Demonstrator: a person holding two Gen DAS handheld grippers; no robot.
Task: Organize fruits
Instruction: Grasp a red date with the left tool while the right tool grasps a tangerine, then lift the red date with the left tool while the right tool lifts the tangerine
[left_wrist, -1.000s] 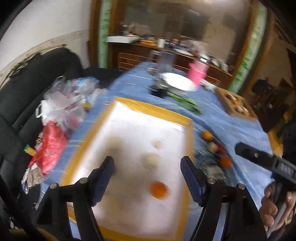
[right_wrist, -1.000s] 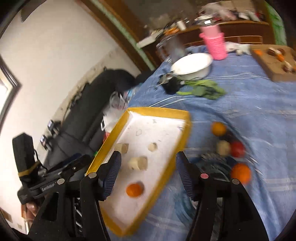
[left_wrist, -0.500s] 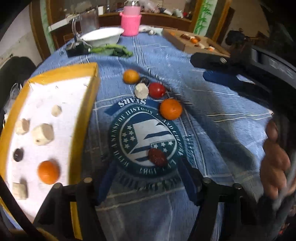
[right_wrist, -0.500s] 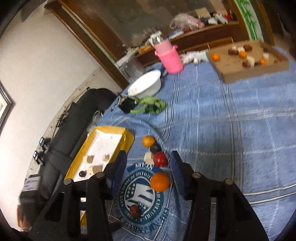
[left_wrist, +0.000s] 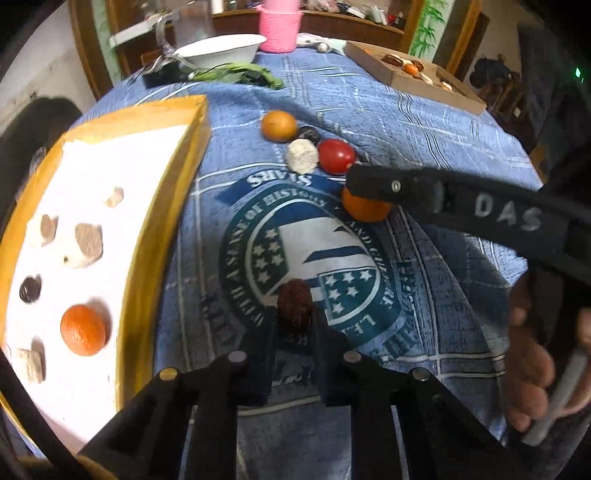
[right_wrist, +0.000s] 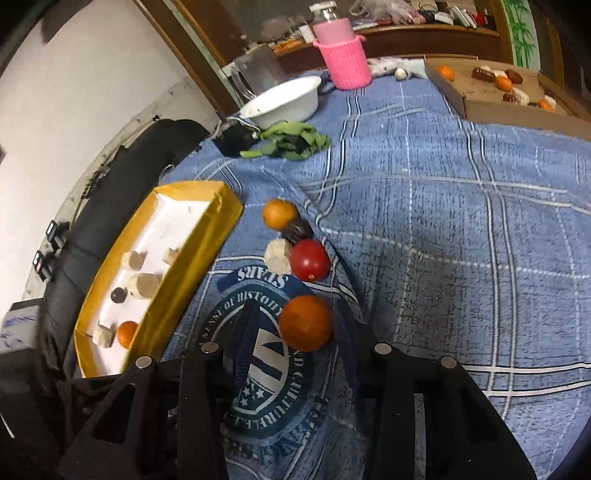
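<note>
On the blue cloth (left_wrist: 369, 110), your left gripper (left_wrist: 293, 325) is clamped on the dark fruit (left_wrist: 294, 304). Your right gripper (right_wrist: 295, 332), jaws just closing, stands around the orange (right_wrist: 306, 322) but apart; it may roll away.

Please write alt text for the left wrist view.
The left tool is shut on a dark red fruit on a blue cloth. A yellow tray lies left; the right tool reaches an orange.

You're in a home: a wooden sideboard (right_wrist: 388, 35) cluttered with household things, a black sofa (right_wrist: 122, 177), a cloth-covered table (right_wrist: 443, 206).
</note>
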